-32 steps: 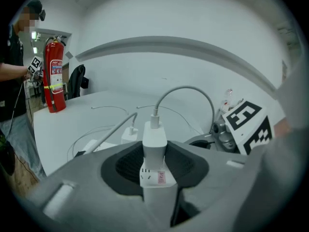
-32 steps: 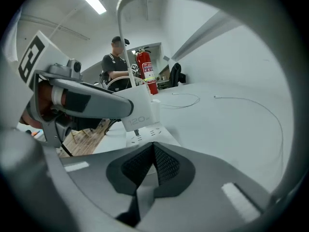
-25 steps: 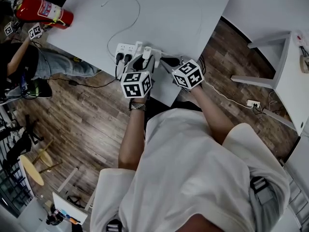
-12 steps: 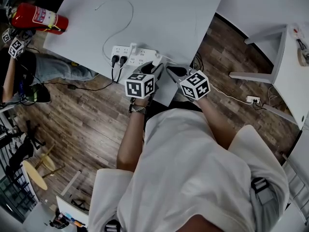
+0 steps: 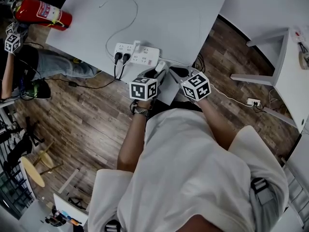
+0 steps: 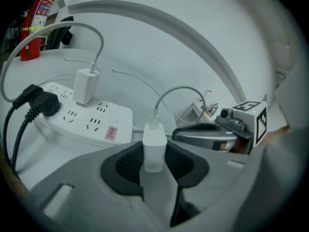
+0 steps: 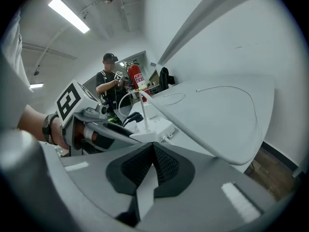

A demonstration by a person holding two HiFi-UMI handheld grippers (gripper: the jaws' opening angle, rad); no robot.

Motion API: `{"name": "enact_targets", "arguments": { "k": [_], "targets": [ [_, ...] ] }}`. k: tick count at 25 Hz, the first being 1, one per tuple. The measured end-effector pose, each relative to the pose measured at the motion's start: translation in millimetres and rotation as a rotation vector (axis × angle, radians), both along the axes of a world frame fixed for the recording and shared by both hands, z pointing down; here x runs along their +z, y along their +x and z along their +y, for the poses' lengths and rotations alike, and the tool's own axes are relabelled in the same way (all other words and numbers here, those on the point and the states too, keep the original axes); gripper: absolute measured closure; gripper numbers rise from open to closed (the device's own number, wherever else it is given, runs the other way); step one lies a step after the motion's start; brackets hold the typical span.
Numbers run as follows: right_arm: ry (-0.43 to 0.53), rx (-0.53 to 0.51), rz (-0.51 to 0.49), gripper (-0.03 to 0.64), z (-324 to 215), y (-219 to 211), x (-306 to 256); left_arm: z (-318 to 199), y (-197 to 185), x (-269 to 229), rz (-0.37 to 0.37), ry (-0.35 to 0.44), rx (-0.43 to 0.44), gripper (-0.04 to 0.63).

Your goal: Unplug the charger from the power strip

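My left gripper (image 6: 154,161) is shut on a small white charger (image 6: 154,146), whose cable (image 6: 178,93) loops up from its top. The charger is clear of the white power strip (image 6: 89,117), which lies to the left of it. A second white charger (image 6: 86,87) and two black plugs (image 6: 41,103) sit in the strip. In the head view the strip (image 5: 136,54) lies near the table's front edge, with the left gripper (image 5: 157,72) just right of it. My right gripper (image 7: 152,151) is shut on nothing beside the left one (image 7: 104,132).
The white table (image 5: 169,13) carries a thin white cable (image 5: 120,18). A red fire extinguisher (image 5: 41,12) lies at its far left corner. A person (image 7: 110,81) with marker cubes stands past the table. Another white table (image 5: 294,81) is at the right, with wooden floor between them.
My left gripper has drawn back from the strip towards the table's near edge, carrying the charger out of its socket. The right gripper has shifted slightly right.
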State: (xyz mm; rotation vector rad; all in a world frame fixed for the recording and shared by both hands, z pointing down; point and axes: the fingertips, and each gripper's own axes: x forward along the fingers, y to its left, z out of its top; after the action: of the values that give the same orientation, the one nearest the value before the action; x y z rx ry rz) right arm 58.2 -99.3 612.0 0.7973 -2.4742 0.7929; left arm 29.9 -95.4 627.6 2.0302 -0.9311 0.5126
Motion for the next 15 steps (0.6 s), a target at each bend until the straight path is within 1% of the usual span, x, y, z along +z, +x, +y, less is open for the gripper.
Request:
{"name": "enact_targets", "arguments": {
  "k": [4,8,10,15],
  "targets": [
    [0.000,0.004,0.010,0.615,-0.3,0.9,2.8,2.3,-0.8,3.0,0.023,-0.012,-0.016,0.453],
    [-0.004,0.009,0.019,0.615,-1.2,2.1,5.5,7.2,2.0,4.3,0.045,-0.029,-0.007,0.453],
    [-0.006,0.011,0.023,0.615,-1.3,2.8,6.7,8.7,1.9,4.7,0.062,-0.040,-0.016,0.453],
    [-0.003,0.023,0.024,0.615,0.6,4.3,6.2,6.5,-2.9,5.5,0.066,-0.026,-0.054,0.448]
  ]
}}
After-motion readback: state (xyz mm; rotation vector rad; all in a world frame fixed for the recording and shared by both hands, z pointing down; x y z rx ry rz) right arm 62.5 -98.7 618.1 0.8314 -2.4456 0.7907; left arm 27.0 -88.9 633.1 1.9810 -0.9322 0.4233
